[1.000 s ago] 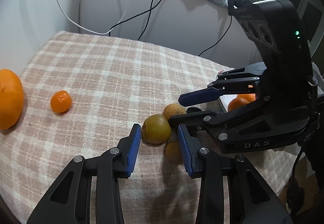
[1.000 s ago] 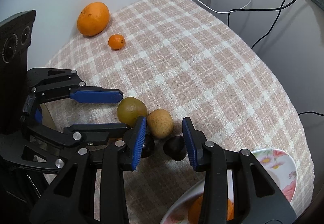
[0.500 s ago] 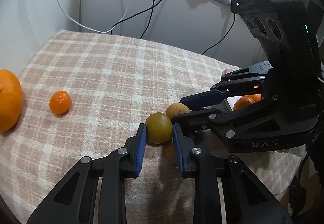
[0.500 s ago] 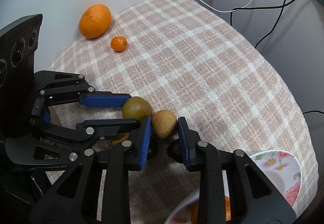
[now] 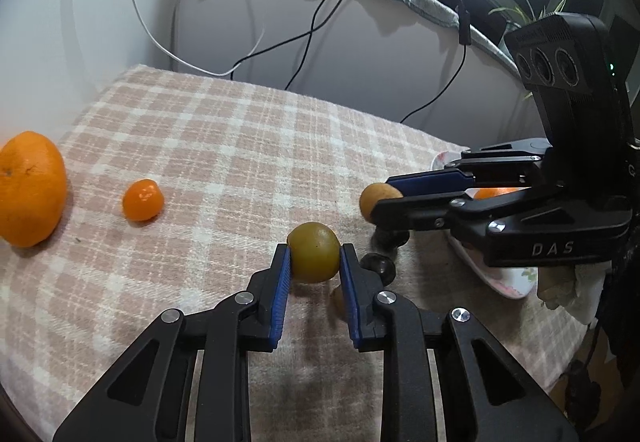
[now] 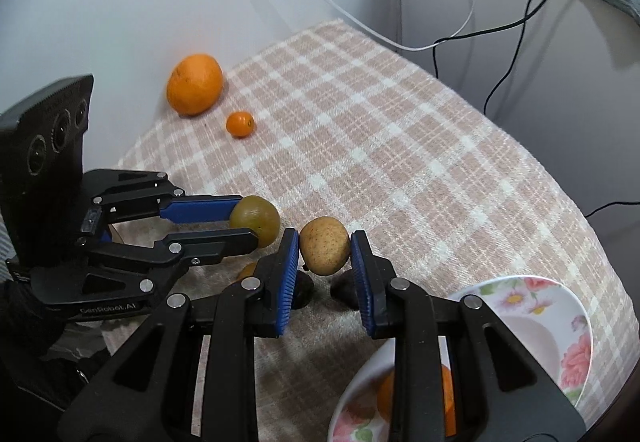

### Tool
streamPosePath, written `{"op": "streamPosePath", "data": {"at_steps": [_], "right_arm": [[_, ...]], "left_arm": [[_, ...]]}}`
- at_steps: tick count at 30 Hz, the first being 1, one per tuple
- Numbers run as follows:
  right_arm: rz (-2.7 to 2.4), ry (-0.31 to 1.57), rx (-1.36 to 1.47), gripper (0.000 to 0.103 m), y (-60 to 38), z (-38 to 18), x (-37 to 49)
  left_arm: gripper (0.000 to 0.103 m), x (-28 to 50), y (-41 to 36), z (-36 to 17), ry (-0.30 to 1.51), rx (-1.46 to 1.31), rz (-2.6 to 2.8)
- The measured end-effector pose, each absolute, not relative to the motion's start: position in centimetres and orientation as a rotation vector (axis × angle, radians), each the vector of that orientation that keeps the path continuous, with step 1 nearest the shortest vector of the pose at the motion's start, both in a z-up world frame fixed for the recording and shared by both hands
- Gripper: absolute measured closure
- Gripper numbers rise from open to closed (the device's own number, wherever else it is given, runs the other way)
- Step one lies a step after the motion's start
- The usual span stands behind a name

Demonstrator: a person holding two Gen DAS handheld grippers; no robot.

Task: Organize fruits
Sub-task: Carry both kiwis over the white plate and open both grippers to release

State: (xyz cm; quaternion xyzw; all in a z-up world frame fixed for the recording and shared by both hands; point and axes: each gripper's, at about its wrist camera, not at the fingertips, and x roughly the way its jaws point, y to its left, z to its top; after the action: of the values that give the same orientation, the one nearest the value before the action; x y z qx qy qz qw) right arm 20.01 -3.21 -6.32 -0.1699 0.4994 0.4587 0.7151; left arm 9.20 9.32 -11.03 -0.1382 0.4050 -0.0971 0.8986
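Between your left gripper's blue pads sits the greenish-brown fruit, clamped on both sides at the fingertips, low over the checked cloth. Your right gripper is likewise closed on the speckled tan fruit, pinched across its middle and, by the look of it, just clear of the cloth. Both grips appear centred; neither fruit shows signs of slipping.

Directly beneath the two tools, two small dark fruits and a small yellowish one lie on the cloth, close together. The flowered plate stands just to the right of your right gripper and holds at least one orange fruit. Well apart, near the wall, a large orange and a small mandarin lie untouched.

Assessment: early stage. One fruit plated, two in hand, five outstanding.
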Motion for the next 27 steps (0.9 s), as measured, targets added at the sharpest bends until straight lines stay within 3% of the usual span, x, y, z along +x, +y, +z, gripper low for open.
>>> {"op": "streamPosePath", "data": {"at_steps": [27], "right_arm": [[0.840,0.963,-0.128,0.075,-17.9,-0.1,20.3]], "left_arm": [[0.080,7.4,2.4,-7.7,0.777,-0.254,-0.332]]}}
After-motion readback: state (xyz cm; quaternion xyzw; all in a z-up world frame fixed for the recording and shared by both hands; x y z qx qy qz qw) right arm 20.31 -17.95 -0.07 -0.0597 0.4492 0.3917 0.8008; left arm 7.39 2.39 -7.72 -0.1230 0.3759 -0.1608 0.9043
